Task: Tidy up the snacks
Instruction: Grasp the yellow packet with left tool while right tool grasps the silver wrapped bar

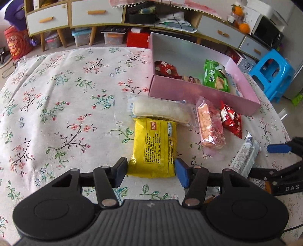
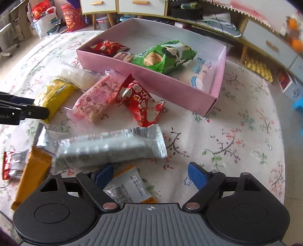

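Several snacks lie by the pink box [image 1: 198, 92] on a floral tablecloth [image 1: 56, 104]. Left gripper [image 1: 151, 171] brackets the yellow packet [image 1: 154, 145], contact unclear; right gripper [image 2: 149, 175] spread. Drawer cabinet [image 1: 75, 15] behind.

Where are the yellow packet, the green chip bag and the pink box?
yellow packet [image 1: 154, 145]: left wrist view, middle of its printed back.
green chip bag [image 2: 164, 55]: right wrist view, centre of its front.
pink box [image 2: 136, 72]: right wrist view, near outer wall.
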`<state>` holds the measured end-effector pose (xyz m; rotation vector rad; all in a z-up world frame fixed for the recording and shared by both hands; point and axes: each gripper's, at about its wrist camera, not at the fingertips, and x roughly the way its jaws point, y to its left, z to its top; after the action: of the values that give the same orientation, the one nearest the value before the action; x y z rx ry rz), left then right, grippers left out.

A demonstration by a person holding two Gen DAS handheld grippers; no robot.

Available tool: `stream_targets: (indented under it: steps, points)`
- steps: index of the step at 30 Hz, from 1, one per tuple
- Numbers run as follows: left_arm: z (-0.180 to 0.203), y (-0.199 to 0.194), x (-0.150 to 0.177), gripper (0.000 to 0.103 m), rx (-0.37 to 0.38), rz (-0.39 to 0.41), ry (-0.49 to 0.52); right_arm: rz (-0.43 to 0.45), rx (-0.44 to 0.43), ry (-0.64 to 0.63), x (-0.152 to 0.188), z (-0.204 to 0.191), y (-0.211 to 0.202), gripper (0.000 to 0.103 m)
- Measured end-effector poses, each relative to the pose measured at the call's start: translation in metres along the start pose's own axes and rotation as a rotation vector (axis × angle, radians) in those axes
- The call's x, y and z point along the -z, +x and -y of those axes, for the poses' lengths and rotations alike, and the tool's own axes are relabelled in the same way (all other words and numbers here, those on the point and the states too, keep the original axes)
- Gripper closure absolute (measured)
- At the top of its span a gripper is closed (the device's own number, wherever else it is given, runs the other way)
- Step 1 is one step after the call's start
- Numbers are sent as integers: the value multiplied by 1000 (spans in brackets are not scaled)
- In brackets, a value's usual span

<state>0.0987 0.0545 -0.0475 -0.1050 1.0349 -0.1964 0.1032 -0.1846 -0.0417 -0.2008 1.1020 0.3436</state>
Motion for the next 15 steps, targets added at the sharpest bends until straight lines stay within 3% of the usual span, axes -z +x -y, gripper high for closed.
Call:
stream_targets:
  steps: [6,12,15]
  points:
    - [6,-3,-5,43,36,15,-15,-16,-99,95,-1,-1,-17,16]
    - [16,6,-7,44,18,30,-17,-51,-297,376,-4,10,-13,16]
    - [19,10,-8,45,-1,36,-17,-68,-353,492,-6,13,-4,16]
